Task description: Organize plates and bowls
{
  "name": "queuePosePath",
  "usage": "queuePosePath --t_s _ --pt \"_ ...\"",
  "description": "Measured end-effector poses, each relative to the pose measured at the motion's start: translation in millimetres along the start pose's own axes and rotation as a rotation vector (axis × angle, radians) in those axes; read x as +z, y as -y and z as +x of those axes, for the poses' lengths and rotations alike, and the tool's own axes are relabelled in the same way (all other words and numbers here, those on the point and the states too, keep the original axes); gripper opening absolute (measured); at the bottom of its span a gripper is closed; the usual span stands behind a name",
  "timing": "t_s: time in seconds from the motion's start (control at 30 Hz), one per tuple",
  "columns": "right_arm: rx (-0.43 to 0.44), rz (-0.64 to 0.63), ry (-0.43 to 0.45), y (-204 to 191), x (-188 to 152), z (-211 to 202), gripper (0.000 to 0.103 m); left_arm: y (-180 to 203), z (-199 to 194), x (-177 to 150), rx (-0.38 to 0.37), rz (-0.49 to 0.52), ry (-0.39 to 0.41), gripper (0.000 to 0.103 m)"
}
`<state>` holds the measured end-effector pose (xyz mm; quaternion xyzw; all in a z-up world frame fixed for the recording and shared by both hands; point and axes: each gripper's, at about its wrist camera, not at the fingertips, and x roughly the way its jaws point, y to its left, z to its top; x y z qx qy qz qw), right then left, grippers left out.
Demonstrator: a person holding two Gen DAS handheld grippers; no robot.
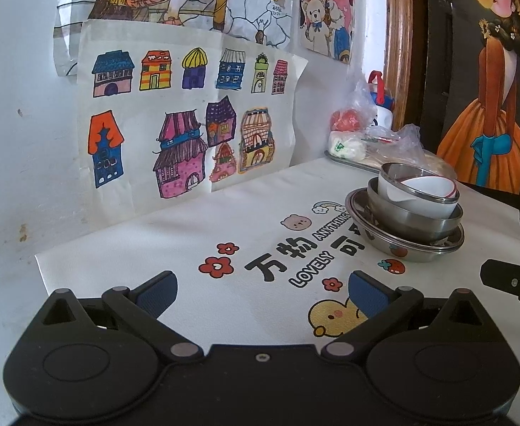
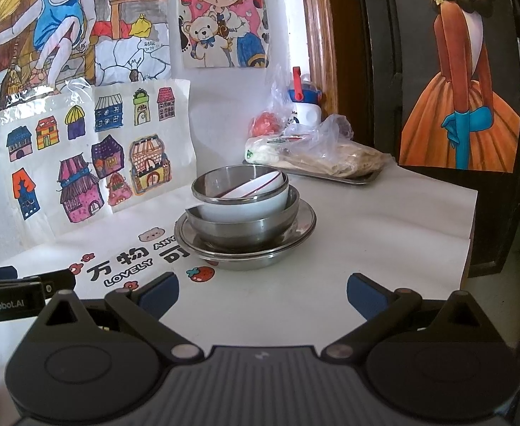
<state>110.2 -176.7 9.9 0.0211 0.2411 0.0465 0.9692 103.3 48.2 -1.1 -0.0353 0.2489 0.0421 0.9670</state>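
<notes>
Bowl stack (image 2: 245, 213) ahead of spread right gripper (image 2: 262, 293) fingers, untouched.

**Two black handheld grippers, blue at the tips**

The left gripper (image 1: 261, 289) is showing a matte black body with two round domed housings, angular linkage arms, and silver-grey pivot pins at each joint. Its fingers (image 1: 157, 293) are wearing dark blue textured pads, and a single small screw is sitting at the centre of its smooth black top plate. The right gripper (image 2: 262, 291) is looking much the same, with black linkages, grey pins and blue pads, though its top plate is ribbed and grey. Seen from the right wrist view, the left unit's side is carrying white "GenRobot.AI" lettering.
</notes>
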Motion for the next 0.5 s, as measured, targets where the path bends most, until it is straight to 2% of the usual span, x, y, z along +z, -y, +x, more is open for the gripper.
queuePosePath --t_s 0.5 --pt "0.005 0.000 -0.005 -1.4 -1.0 2.5 0.103 0.8 0.4 -1.1 -0.005 0.003 -0.004 0.102"
